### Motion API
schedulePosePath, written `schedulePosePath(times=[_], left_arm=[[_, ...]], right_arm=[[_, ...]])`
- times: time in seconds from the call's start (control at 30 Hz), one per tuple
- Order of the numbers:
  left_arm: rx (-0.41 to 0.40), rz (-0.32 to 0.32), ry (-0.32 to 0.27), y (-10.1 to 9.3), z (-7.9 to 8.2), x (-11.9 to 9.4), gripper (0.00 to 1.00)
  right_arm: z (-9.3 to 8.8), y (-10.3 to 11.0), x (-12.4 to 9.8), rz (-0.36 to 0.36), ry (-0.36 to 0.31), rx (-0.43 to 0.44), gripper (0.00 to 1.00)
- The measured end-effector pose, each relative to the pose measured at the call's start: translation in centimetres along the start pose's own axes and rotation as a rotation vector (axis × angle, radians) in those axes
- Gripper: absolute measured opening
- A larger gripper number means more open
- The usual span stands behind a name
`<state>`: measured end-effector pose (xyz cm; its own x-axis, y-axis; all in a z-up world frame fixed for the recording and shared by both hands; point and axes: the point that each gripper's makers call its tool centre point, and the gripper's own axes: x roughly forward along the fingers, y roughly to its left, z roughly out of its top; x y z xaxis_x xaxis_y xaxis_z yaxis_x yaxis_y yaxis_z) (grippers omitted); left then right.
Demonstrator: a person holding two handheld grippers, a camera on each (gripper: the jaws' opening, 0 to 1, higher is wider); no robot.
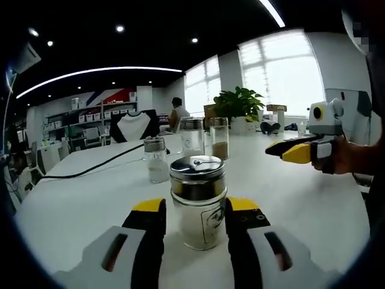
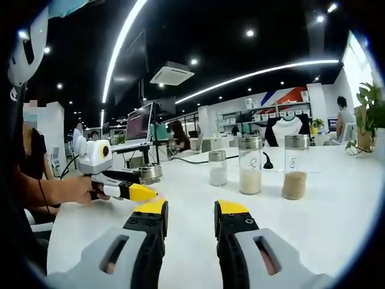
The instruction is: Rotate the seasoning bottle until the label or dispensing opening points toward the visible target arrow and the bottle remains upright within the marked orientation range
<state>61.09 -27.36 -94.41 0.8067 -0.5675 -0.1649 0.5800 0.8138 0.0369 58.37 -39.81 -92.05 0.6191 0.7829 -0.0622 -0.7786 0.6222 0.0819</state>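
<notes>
The seasoning bottle (image 1: 198, 208), clear glass with a steel shaker lid and a printed label facing me, stands upright on the white table (image 1: 78, 205). My left gripper (image 1: 196, 214) is open, its yellow-tipped jaws close on either side of the bottle with a thin gap showing at the left. In the right gripper view the left gripper (image 2: 123, 189) is held by a hand, and the bottle's lid (image 2: 150, 173) shows at its tip. My right gripper (image 2: 189, 211) is open over bare table with nothing between its jaws. From the left gripper view, the right gripper (image 1: 295, 150) hovers off to the right.
Beyond the bottle stand a small shaker (image 1: 156, 159) and two tall jars (image 1: 192, 135), one holding brown grains (image 2: 295, 167) and one white grains (image 2: 251, 164). A black cable (image 1: 102, 165) crosses the table at the left. A potted plant (image 1: 240, 103) stands at the far edge.
</notes>
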Motion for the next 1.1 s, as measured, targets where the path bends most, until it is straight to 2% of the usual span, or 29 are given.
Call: schedulePosePath(times=[0.07, 0.17, 0.33, 0.43, 0.5, 0.67, 0.8, 0.9, 1.03, 1.1], left_arm=[[-0.007, 0.006, 0.002, -0.2, -0.1, 0.2, 0.35], [0.01, 0.025, 0.001, 0.1, -0.2, 0.3, 0.35], [-0.019, 0.026, -0.007, 0.2, -0.3, 0.3, 0.35], [-0.007, -0.002, -0.016, -0.2, -0.1, 0.1, 0.39], [-0.02, 0.024, -0.02, 0.2, 0.0, -0.3, 0.41], [-0.052, 0.053, -0.007, 0.7, -0.5, -0.9, 0.58], [-0.059, 0.069, -0.016, 0.8, -0.5, -1.6, 0.69], [-0.061, 0.067, -0.013, 0.6, -0.6, -2.0, 0.77], [-0.055, 0.049, -0.024, -0.2, -0.6, -2.7, 0.86], [-0.05, 0.003, 0.004, -1.2, -1.0, -3.0, 0.92]], right_arm=[[-0.1, 0.0, 0.1, 0.003, 0.004, 0.004, 0.28], [-0.1, -0.3, 0.1, -0.01, 0.004, 0.002, 0.27], [0.1, -0.5, 0.3, -0.016, 0.0, 0.011, 0.27], [-0.1, -0.5, 0.7, -0.011, 0.011, 0.0, 0.27], [-0.3, -0.6, 0.9, -0.02, 0.019, -0.014, 0.27], [0.1, -1.2, 1.7, -0.041, 0.018, -0.02, 0.29], [0.5, -0.8, 2.5, -0.007, 0.025, -0.034, 0.33], [0.4, -0.8, 3.2, -0.006, 0.052, -0.082, 0.36], [0.5, -0.4, 4.1, 0.018, 0.057, -0.1, 0.39], [0.3, -0.4, 4.6, 0.022, 0.07, -0.095, 0.4]])
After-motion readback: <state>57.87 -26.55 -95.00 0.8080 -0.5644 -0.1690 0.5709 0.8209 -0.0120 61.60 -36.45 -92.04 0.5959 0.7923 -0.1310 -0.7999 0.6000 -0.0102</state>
